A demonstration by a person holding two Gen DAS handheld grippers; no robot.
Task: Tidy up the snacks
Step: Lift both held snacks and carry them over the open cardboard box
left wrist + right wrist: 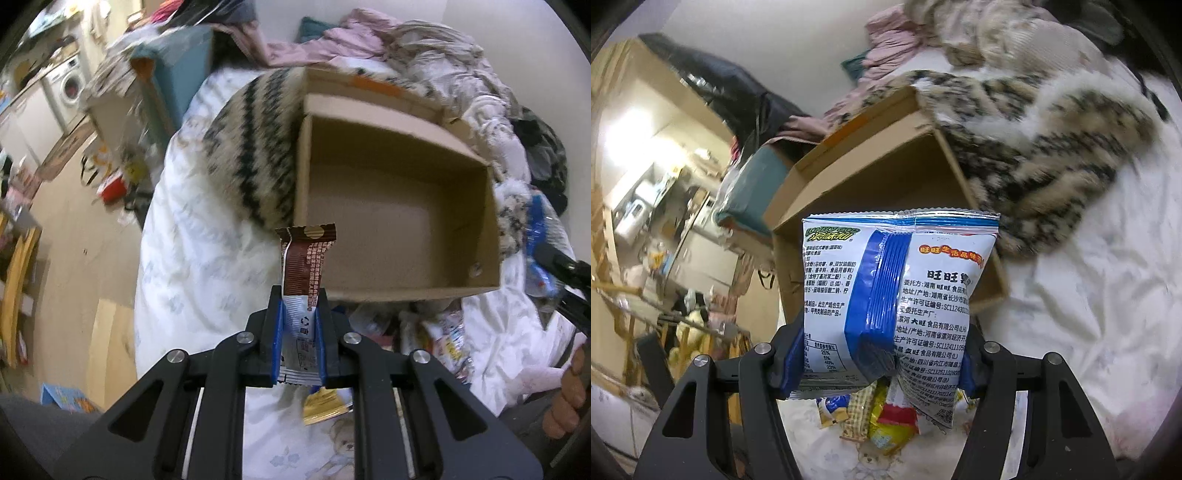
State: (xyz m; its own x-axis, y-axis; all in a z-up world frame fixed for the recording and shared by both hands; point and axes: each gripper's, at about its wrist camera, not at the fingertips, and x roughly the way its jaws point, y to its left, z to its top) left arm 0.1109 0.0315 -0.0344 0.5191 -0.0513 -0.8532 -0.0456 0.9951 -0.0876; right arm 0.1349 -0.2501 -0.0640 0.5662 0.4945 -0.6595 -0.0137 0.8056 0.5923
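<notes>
My left gripper [300,306] is shut on a slim brown and silver snack bar [306,262] that stands up from the jaws, just in front of the near left corner of an open cardboard box [399,266]. The box's inside shows bare. My right gripper [882,354] is shut on a puffy white and blue snack bag [897,295], held up before the same cardboard box [871,155]. At the right edge of the left wrist view the right gripper [554,258] shows with the blue bag [537,229]. More snack packets [882,424] lie on the bed below.
The box rests on a white bedsheet [207,258] beside a striped furry blanket [255,147]. Clothes [332,40] pile up at the back. Loose packets [447,343] lie near the box's front. The floor [74,236] at left is cluttered. A hand [570,398] shows at the right edge.
</notes>
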